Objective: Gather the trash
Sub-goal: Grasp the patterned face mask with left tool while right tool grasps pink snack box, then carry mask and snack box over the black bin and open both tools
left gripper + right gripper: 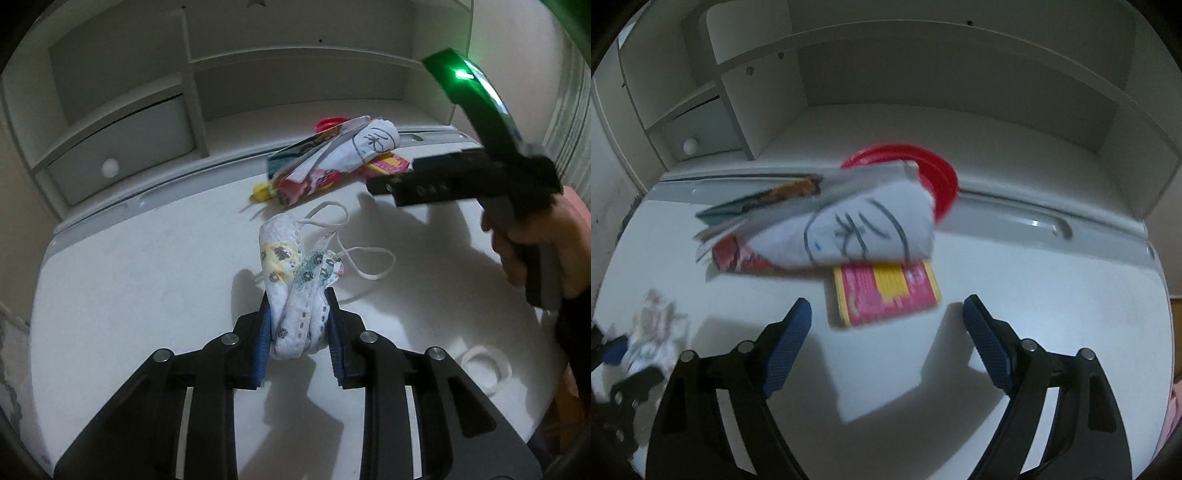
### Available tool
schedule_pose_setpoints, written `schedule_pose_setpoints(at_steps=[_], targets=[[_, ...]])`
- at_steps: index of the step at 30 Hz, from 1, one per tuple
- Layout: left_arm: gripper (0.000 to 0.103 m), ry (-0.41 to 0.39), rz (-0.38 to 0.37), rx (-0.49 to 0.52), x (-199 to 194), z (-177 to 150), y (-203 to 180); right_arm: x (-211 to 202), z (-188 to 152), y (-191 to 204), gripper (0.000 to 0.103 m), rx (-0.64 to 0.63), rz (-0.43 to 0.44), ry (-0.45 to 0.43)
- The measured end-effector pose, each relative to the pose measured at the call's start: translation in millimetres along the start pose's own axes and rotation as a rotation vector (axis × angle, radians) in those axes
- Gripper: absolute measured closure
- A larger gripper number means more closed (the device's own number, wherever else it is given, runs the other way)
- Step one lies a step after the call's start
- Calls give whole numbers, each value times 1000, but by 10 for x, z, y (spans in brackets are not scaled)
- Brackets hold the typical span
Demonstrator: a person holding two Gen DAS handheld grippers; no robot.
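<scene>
From the left wrist, the left gripper (297, 299) pinches a crumpled patterned mask (295, 291) between its blue pads, the loops trailing on the white desk (147, 266), while the right gripper (380, 184) hovers beside the paper pile (332, 158) farther back. From the right wrist, the right gripper (886, 310) is spread wide (nothing between its pads) just short of a pink-and-yellow packet (886, 295), which lies under a scribbled paper (857, 232) with a red lid (942, 177) behind.
</scene>
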State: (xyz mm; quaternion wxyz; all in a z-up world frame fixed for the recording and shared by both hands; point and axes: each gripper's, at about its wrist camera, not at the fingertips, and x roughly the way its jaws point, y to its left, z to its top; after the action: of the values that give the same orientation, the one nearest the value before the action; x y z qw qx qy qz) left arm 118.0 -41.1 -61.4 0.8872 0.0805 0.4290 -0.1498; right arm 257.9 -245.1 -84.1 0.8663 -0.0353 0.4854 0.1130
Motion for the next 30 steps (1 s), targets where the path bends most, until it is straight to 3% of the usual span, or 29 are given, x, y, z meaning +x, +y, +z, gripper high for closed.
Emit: schedule_pose_setpoints(at_steps=[1, 2, 3, 7, 12, 20, 30], targets=[[77, 1, 4, -5, -17, -24, 7, 4, 3, 7, 33, -5, -11, -4], [77, 2, 6, -11, -20, -31, 9, -20, -12, 8, 48, -6, -13, -13], [77, 4, 7, -16, -19, -34, -15, -41, -31, 5, 50, -4, -14, -17], [77, 1, -3, -24, -101, -84, 69, -182, -242, -39, 50, 7, -3, -13], [77, -7, -46, 16, -68, 13, -301, -546, -746, -234, 50, 42, -33, -15], [77, -38, -183, 181, -117, 171, -1504, -1399, -1672, -988, 50, 176, -150, -48], [77, -43, -383, 427, -198, 119, -3393, -2496, -3097, -2282, 50, 454, -339, -80]])
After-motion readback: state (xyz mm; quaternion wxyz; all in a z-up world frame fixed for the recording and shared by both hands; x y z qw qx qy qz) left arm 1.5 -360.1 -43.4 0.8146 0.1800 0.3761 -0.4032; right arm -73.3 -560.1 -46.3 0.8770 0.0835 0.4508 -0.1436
